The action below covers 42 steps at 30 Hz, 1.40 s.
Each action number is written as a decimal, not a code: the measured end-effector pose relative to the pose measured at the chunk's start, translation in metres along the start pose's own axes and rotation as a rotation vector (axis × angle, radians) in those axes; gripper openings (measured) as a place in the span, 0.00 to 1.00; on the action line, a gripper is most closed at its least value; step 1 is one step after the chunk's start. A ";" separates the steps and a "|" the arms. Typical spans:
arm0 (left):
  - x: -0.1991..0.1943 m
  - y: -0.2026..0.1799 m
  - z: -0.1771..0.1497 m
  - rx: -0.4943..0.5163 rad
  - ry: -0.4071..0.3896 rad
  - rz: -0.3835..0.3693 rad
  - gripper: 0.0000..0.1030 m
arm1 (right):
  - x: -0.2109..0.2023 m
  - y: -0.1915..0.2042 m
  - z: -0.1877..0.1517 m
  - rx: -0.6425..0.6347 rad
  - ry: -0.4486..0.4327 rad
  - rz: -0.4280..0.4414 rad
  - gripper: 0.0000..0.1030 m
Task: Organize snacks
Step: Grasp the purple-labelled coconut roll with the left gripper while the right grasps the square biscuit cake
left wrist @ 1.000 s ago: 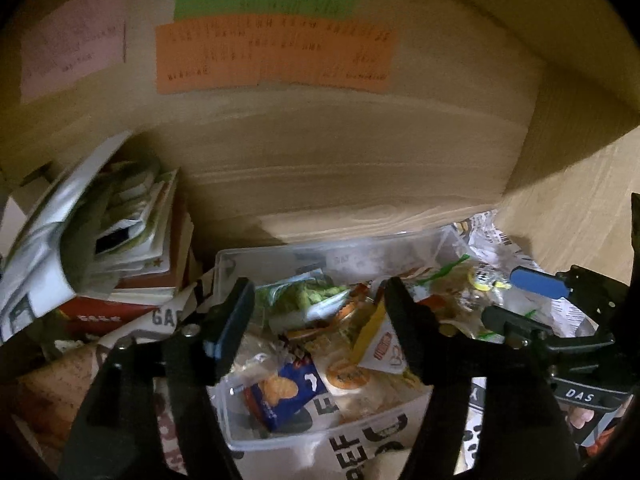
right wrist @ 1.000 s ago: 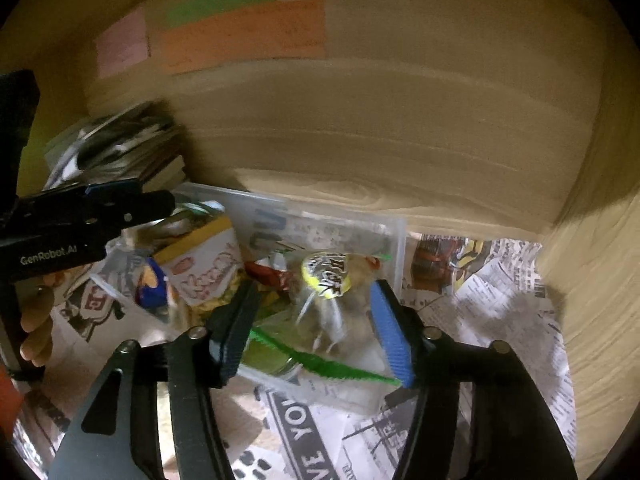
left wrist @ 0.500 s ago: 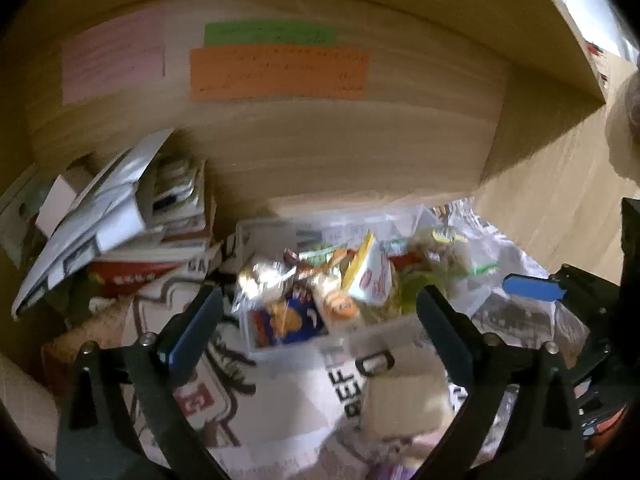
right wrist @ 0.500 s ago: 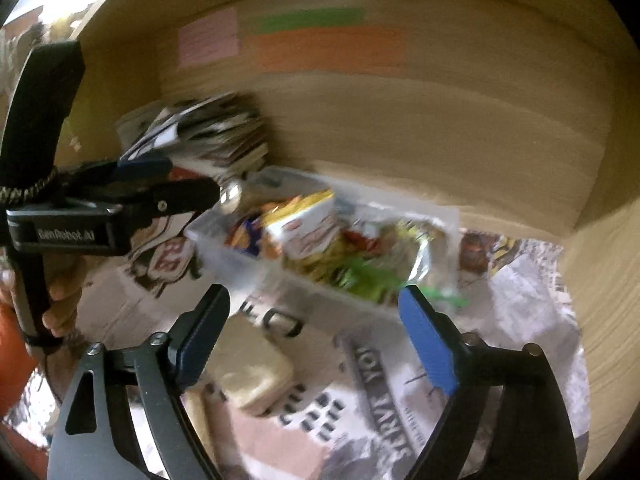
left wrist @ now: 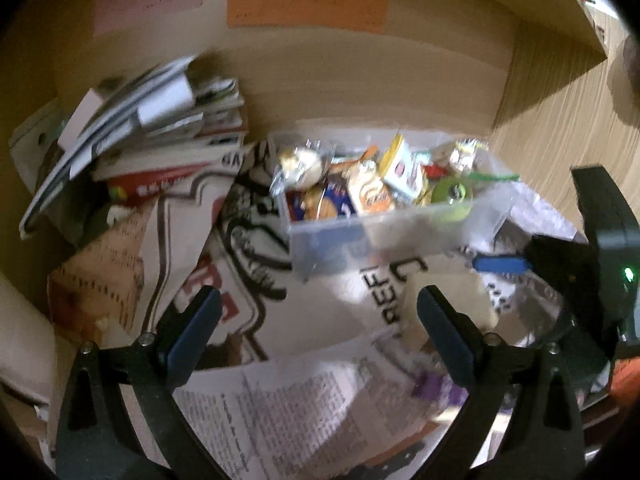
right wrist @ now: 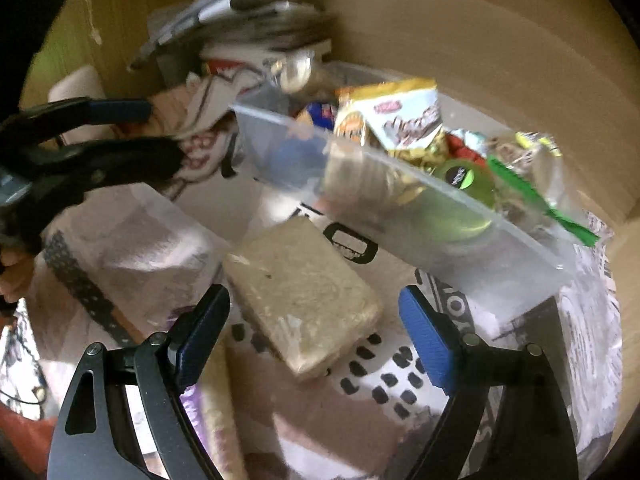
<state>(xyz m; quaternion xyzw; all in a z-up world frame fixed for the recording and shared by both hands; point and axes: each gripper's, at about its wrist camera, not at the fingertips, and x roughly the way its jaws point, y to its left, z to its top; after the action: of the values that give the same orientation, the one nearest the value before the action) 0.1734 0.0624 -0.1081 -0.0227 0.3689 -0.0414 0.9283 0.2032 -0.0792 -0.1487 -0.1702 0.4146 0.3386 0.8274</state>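
A clear plastic bin (left wrist: 400,232) full of snack packets stands on newspaper against the wooden back wall; it also shows in the right wrist view (right wrist: 460,236). A beige wrapped snack block (right wrist: 300,292) lies on the paper in front of the bin, just beyond my right gripper (right wrist: 314,334), which is open and empty. The block shows partly in the left wrist view (left wrist: 452,292). My left gripper (left wrist: 316,332) is open and empty, back from the bin over the newspaper. The left gripper also appears at the left of the right wrist view (right wrist: 120,132).
A pile of books and papers (left wrist: 148,136) stands left of the bin. Newspaper (left wrist: 280,400) covers the surface. Coloured notes (left wrist: 304,8) are stuck on the back wall. A wooden side wall (left wrist: 560,128) stands at the right.
Both grippers have opened wide and pulled back from the bin. The beige block in front of the bin has come into view between the right gripper's fingers.
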 end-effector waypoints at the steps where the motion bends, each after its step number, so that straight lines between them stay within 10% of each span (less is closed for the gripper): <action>1: 0.000 0.001 -0.003 0.000 0.004 0.001 0.96 | 0.003 -0.001 0.002 0.004 0.005 0.005 0.82; 10: 0.000 -0.001 -0.021 0.005 0.028 -0.022 0.96 | 0.000 -0.006 -0.001 0.034 -0.004 -0.013 0.51; 28: -0.001 -0.021 -0.090 0.026 0.159 -0.077 0.96 | -0.062 0.002 -0.080 0.139 -0.063 -0.019 0.51; 42: 0.008 -0.042 -0.069 0.012 0.139 -0.040 0.96 | -0.075 0.004 -0.099 0.264 -0.137 -0.021 0.51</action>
<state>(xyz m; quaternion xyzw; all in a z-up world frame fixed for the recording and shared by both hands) 0.1293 0.0194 -0.1613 -0.0215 0.4315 -0.0636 0.8996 0.1119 -0.1639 -0.1478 -0.0408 0.3962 0.2830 0.8725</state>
